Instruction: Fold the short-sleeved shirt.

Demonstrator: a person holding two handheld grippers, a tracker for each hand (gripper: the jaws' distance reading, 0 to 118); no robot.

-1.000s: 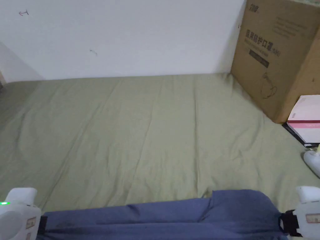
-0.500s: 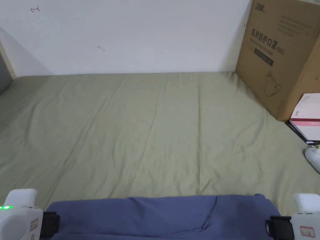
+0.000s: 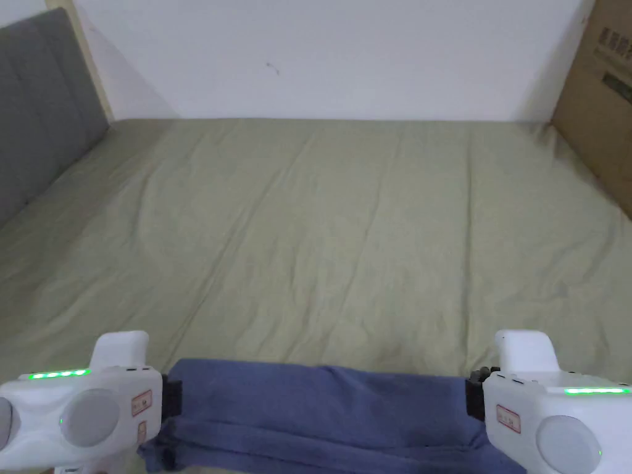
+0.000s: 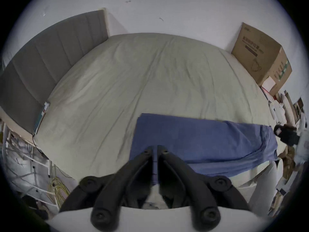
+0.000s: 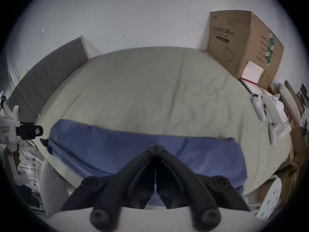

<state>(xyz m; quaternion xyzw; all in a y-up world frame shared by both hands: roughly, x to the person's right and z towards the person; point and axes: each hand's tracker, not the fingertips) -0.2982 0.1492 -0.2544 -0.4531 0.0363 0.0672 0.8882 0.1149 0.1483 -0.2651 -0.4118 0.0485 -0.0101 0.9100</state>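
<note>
Jaws, left gripper (image 4: 155,147): drawn close together with only a thin slit between them, at the left end of the shirt; cloth appears to run up between them, so I judge it a pinch on the fabric, though the contact itself is hard to see.
Jaws, right gripper (image 5: 155,146): tips pressed together over the right part of the shirt; whether cloth is caught between them cannot be told for sure.
Shirt (image 3: 321,407): a blue band, already doubled lengthwise, lying along the near edge of the bed (image 3: 345,234), its lower layers draped over that edge; it stretches between the two grippers.
Bed surface: pale green sheet with shallow creases, headboard (image 3: 37,117) at the left edge, cardboard box (image 3: 602,99) at the far right corner.
Step in hand: likely carrying or laying the stretched band onto the bed for the next fold.
How to do it well: keep both ends level and evenly taut so the layers stay aligned; set the far edge down first, then lower the rest flat.
Risk: a loose right pinch would let that end sag and skew the fold.
Space: plenty of open sheet beyond the shirt toward the far edge.
</note>
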